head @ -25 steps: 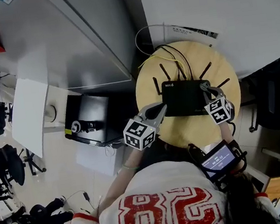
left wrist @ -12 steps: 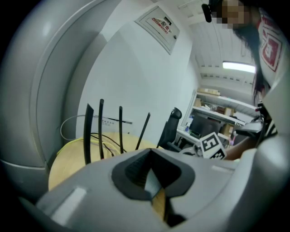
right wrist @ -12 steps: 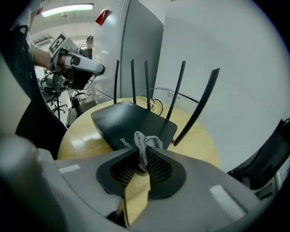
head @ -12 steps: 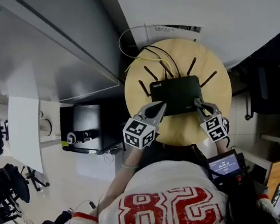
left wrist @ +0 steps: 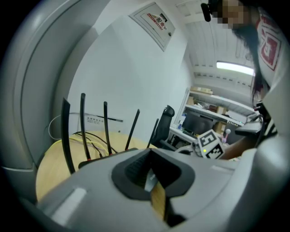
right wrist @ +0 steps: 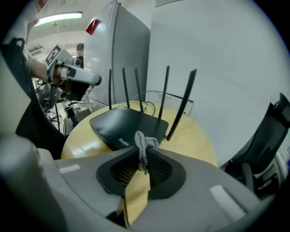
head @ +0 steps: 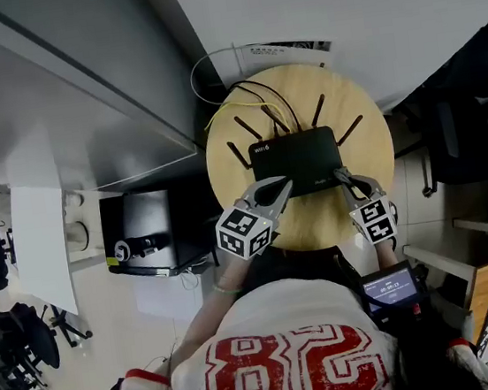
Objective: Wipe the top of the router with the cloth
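Router (head: 296, 161): a flat black box, matte, with rounded corners and white lettering on top. It lies in the middle of the table, with slim black antennas (head: 318, 110) standing along its far edge.
Cloth (right wrist: 142, 146): grey and knitted-looking, bunched into a twisted wad at the router's near right corner.
Right gripper (right wrist: 139, 165): my jaws are pinched tight on the cloth, and its wad sticks out past the tips.
Left gripper (left wrist: 152, 174): my jaws are pressed together with nothing in them, tips at the router's near left corner.
Table (head: 371, 142): round, pale wood, smooth with a slight sheen.
Cables (head: 254, 99): thin, yellow and black, trailing off the table's far side.
Room: a plain white wall (right wrist: 217, 59) on the far side of the table and a black office chair (right wrist: 267, 145) to the right.
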### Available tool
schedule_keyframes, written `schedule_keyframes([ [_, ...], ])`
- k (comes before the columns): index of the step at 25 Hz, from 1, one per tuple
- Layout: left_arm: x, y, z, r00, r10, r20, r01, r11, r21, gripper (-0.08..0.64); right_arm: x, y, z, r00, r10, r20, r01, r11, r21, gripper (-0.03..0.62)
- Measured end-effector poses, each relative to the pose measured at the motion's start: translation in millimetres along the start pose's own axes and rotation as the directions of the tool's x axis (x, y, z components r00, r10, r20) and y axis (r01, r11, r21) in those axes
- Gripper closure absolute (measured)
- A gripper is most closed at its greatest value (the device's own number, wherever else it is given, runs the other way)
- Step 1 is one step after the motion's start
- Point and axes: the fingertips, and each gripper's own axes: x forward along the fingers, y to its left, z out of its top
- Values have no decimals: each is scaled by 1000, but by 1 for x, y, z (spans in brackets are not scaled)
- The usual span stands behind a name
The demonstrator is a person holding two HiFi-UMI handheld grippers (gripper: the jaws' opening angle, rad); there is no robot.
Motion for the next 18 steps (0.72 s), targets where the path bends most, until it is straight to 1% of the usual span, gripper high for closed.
schedule_keyframes([
  [4, -9, 4, -1, 1000, 27, 2, -27, 1000, -2, 560, 17, -40, -8, 1000, -20, -14, 20, 999, 47, 545],
  [7, -18, 10, -1, 998, 64, 9, -64, 998, -8, 560, 29, -58, -2, 1000, 2, 8, -3, 993, 117, 545],
  [9, -24, 13, -2, 996, 88, 11, -88, 996, -12, 560, 34, -66, 3, 1000, 11, 23, -14, 990, 144, 545],
  [14, -36, 16, -4, 992, 128, 21, -128, 992, -22, 560, 47, -76, 7, 1000, 26, 10, -27, 992, 123, 545],
  [18, -43, 18, -7, 988, 150, 25, -149, 988, -30, 560, 55, -73, 4, 998, 54, -20, -52, 994, 92, 545],
])
